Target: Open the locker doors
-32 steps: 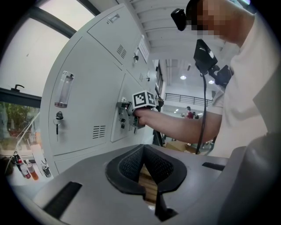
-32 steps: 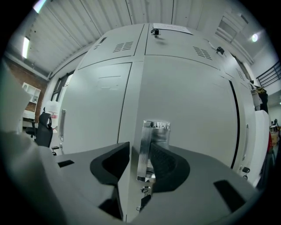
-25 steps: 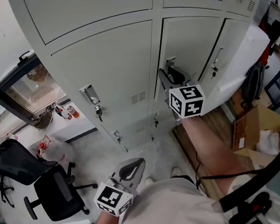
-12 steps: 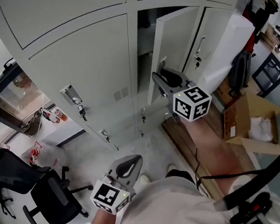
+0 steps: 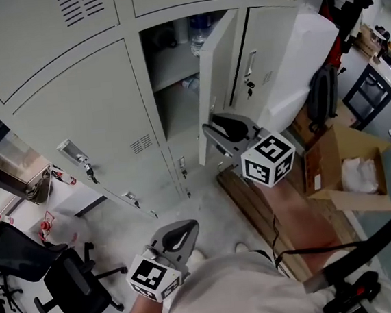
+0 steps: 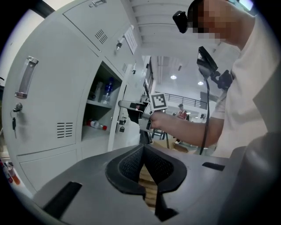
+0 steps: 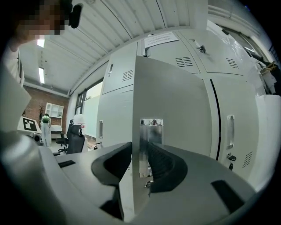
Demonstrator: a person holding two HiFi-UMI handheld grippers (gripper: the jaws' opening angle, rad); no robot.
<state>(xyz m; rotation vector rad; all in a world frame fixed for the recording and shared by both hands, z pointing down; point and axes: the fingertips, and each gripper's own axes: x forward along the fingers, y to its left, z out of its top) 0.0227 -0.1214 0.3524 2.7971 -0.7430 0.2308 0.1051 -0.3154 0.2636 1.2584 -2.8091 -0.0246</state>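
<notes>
The middle locker door [image 5: 220, 74] stands swung out from the locker front, hinged on its right side, its long axis upright and its free edge towards the person. The right gripper [image 5: 215, 131] is clamped on that free edge: in the right gripper view the door's thin edge and its handle plate [image 7: 150, 145] run upright between the jaws, which appear to press on both faces. The open compartment lies to the left of this gripper, so more swing means pulling near and to the right. The left gripper [image 5: 180, 233] hangs low and near, jaws together with nothing between them. The closed left door [image 5: 81, 115] lies far and left of it, with its handle [image 5: 78, 157] upright, so the left gripper is the nearer one. The closed right door [image 5: 270, 42] sits beyond the open door
</notes>
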